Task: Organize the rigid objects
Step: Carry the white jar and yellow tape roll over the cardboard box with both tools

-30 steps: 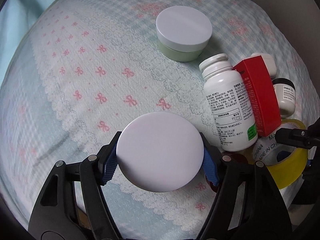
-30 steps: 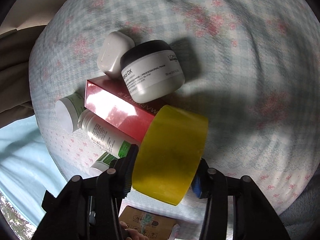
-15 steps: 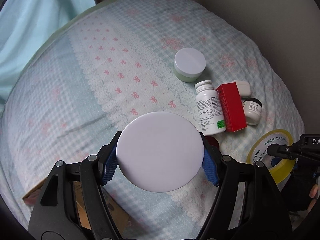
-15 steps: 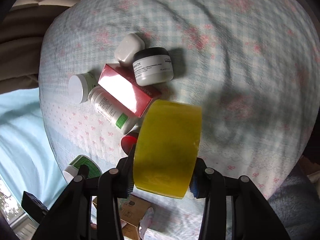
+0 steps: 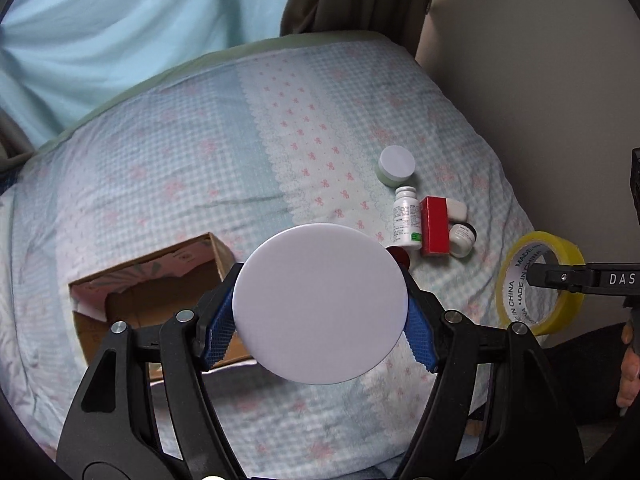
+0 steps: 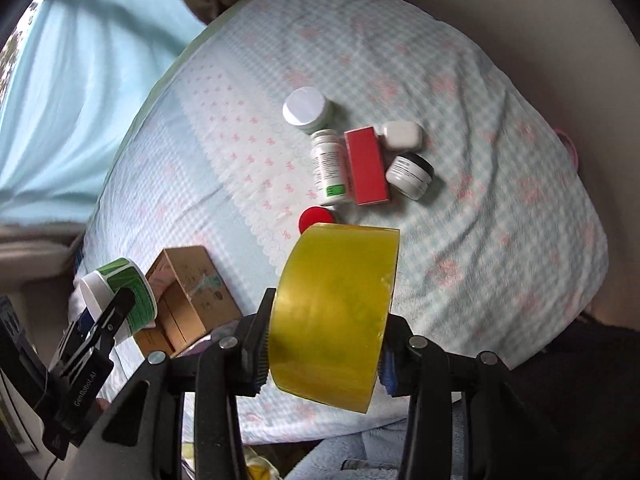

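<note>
- left gripper (image 5: 320,326): jaws closed on 1 white-lidded jar (image 5: 320,304), blue pads on either side of it, flat lid facing the camera; right view shows the same jar with a green label (image 6: 120,298), held in the air above the cardboard box.
- right gripper (image 6: 326,356): jaws clamped on 1 yellow tape roll (image 6: 334,316), one pad on each flat side; roll's axis runs across between the jaws, outer band faces the camera. Roll held in the air, nearer than the red box.
- 1 cardboard box (image 5: 160,280), open, on the bed (image 5: 160,160), left of the red box and closer to the cameras.
- 1 red cap (image 6: 316,218), just near side of the red box cluster, on the bed.
- 1 red box (image 6: 366,166), lying flat, long axis pointing away from the camera.
- 1 white pill bottle (image 6: 330,168), lying on its side touching the red box's left face, parallel to it, cap at the far end.
- 1 small black-lidded jar (image 6: 410,176), just right of the red box, tilted.
- 1 white case (image 6: 402,134), at the red box's far right corner.
- 1 pale green jar with white lid (image 6: 306,110), upright, just beyond the pill bottle's cap, far-left of the red box.
</note>
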